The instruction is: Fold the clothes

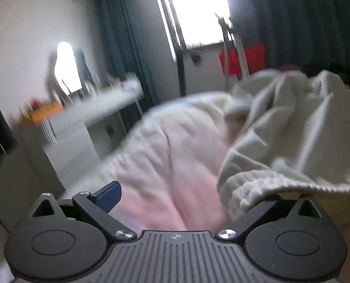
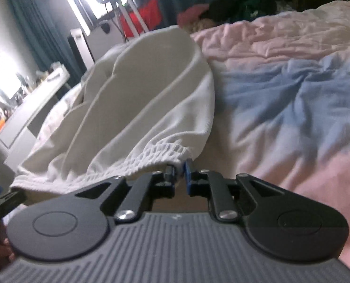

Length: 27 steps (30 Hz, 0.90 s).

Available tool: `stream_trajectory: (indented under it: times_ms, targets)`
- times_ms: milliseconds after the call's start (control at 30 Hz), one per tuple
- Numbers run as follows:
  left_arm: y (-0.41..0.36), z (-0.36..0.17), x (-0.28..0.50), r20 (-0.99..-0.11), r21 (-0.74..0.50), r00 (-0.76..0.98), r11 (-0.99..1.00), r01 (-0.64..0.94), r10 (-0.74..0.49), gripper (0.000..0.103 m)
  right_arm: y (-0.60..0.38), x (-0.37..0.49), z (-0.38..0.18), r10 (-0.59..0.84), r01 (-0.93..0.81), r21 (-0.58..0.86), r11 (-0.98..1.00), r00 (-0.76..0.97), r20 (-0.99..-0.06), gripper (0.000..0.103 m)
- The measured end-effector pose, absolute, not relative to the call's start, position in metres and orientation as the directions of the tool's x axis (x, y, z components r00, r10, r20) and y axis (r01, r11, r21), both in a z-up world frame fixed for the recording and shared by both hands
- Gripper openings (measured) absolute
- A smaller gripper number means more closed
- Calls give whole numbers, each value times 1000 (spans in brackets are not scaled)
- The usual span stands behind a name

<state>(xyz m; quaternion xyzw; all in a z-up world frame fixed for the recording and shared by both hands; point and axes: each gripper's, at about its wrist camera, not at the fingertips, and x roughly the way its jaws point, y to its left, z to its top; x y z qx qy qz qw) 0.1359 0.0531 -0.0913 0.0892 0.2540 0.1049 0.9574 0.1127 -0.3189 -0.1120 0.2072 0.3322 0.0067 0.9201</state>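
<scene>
The left wrist view is showing the left gripper [image 1: 182, 195] with its jaws standing wide apart. Its blue left finger pad [image 1: 109, 197] is exposed; the right finger is hidden under the ribbed waistband of the white garment [image 1: 281, 136], so whether it is touching the cloth cannot be told. This view is motion-blurred.

The right wrist view is showing the right gripper [image 2: 180, 173] with its jaws drawn narrow, pinching the elastic waistband edge of the same white garment [image 2: 137, 108]. In this view alone, the tip of the other gripper is appearing at the left edge, under the waistband's far end.

Count: one white garment; two grippers; one bed.

The garment is hanging bunched just above the bed, near its left edge, with its waistband stretching between the two grippers. The bed is carrying a wrinkled pink quilt [image 2: 281, 35] with a blue patch [image 2: 281, 89], the patch being seen only from the right wrist. Dark clothing [image 2: 240, 7] is lying at the bed's far edge.

Beside the bed, a white desk [image 1: 99, 110] with a mirror [image 1: 67, 68] is standing against the wall. Teal curtains [image 1: 123, 37] are flanking a bright window [image 1: 196, 9].
</scene>
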Motion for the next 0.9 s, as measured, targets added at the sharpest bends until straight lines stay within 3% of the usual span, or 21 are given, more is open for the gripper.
stream_trajectory:
  times_ms: [200,233,300,333,367,500,733,900]
  targets:
    - [72,-79,118,-596,63,796,995,-79,101,100,-332,90,-92,269,77,516,853,782,-563,14]
    - [75,-77,114,-613,50,787,997,-53,72,100,-334,86,-89,291,68,539,840,782,-552,19]
    - [74,-75,99,-630,-8,777,1000,5,-9,100,-341,80,-86,333,53,598,800,790,-515,42]
    - [74,-75,92,-633,-41,773,999,33,-52,101,-346,78,-86,353,46,634,772,799,-487,60]
    - [73,-74,85,-632,-76,769,995,62,-96,101,-351,76,-87,371,39,669,742,807,-459,70]
    - [71,-72,83,-595,-200,777,974,105,-206,103,-355,96,-106,367,121,711,693,790,-492,70]
    - [99,-99,129,-558,-464,785,886,-26,-269,102,-368,131,-150,318,290,736,612,762,-564,69]
    - [118,-119,154,-547,-584,755,811,-37,-360,92,-366,148,-165,352,269,760,592,762,-544,69]
